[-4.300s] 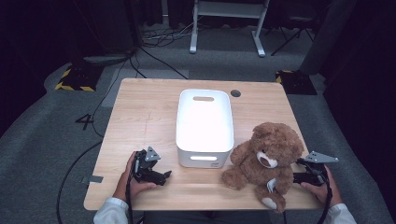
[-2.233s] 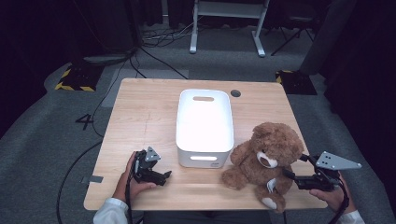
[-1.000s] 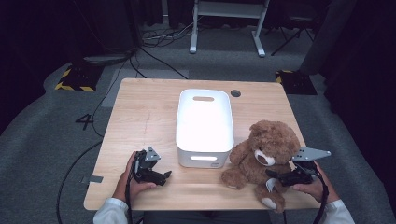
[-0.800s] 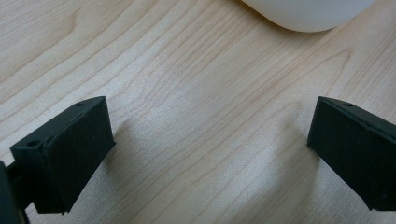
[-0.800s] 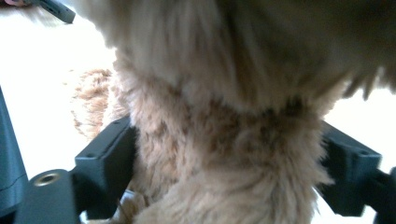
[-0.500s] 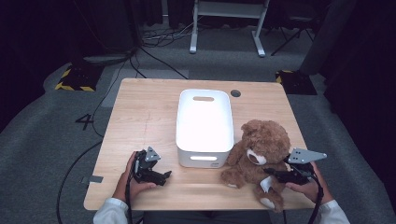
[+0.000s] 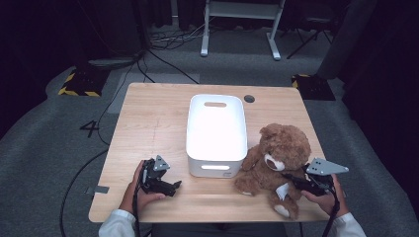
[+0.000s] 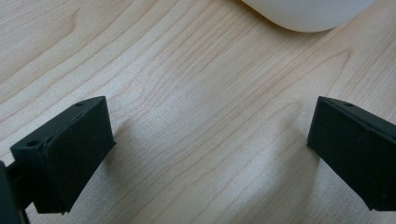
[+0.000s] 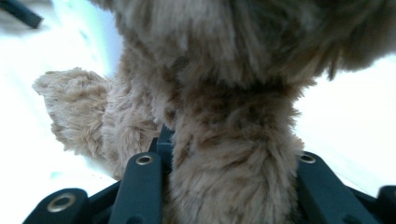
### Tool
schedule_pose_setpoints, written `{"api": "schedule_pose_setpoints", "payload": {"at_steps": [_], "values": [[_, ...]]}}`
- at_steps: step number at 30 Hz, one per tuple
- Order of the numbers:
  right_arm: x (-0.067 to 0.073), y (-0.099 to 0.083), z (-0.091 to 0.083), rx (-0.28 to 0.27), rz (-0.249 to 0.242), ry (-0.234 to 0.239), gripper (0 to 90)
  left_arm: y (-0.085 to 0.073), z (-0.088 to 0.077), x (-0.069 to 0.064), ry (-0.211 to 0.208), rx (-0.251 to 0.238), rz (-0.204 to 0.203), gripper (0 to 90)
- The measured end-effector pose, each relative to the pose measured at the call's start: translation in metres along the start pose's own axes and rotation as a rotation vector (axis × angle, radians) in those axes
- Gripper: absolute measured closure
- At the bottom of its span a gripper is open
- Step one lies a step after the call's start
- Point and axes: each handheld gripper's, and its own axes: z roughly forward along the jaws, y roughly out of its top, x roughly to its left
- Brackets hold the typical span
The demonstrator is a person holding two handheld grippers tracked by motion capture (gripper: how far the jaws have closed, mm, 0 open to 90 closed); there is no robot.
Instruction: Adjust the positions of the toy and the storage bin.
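High view: the bear (image 7: 276,163) sits on the counter (image 7: 153,123), leaning against the near right corner of the white bin (image 7: 216,128). The right tool (image 7: 294,180) reaches in from the bear's far side, at its lower body, and its jaws have just been closing, with plush between them. The left tool (image 7: 170,186) rests on the counter well to the other side of the bin, pointing toward the bin's near wall.

Left tool view: the left tool (image 8: 205,154) has its jaws spread wide with nothing but bare counter (image 8: 196,93) between them; the rounded edge of the bin (image 8: 308,14) lies ahead and slightly right of the jaws.

Right tool view: the right tool (image 9: 224,186) is clamped on a thick roll of fur, a limb or the side of the bear (image 9: 233,140); the pile bulges over both jaws. Another limb sticks out ahead and to the left of the jaws.

Handling, as I judge it: the bear should be light, soft and floppy, not fragile. A pinch on fur alone may slide or let the body sag and swing, so a deep bite on a stuffed limb or the torso is the safer hold.

The high view gives the layout and the bin's open top; the right tool view alone shows how deeply the plush sits in the jaws; the left tool view confirms that tool is idle.
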Motion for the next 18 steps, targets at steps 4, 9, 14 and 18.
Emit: {"api": "schedule_pose_setpoints", "payload": {"at_steps": [4, 9, 14, 18], "values": [[-0.004, 0.0, 0.003, -0.007, 0.02, -0.045, 62.9, 0.0, 0.0, 0.0, 0.0, 0.0, 0.0, 0.3], [-0.01, 0.0, 0.007, -0.012, 0.051, -0.091, 62.9, 0.0, 0.0, 0.0, 0.0, 0.0, 0.0, 0.3], [-0.015, 0.002, 0.009, -0.004, 0.059, -0.127, 62.9, 0.0, 0.0, 0.0, 0.001, -0.001, -0.001, 0.2], [-0.021, 0.004, 0.014, -0.003, 0.072, -0.172, 62.9, 0.001, 0.0, 0.0, 0.003, -0.001, 0.001, 0.2]]}}
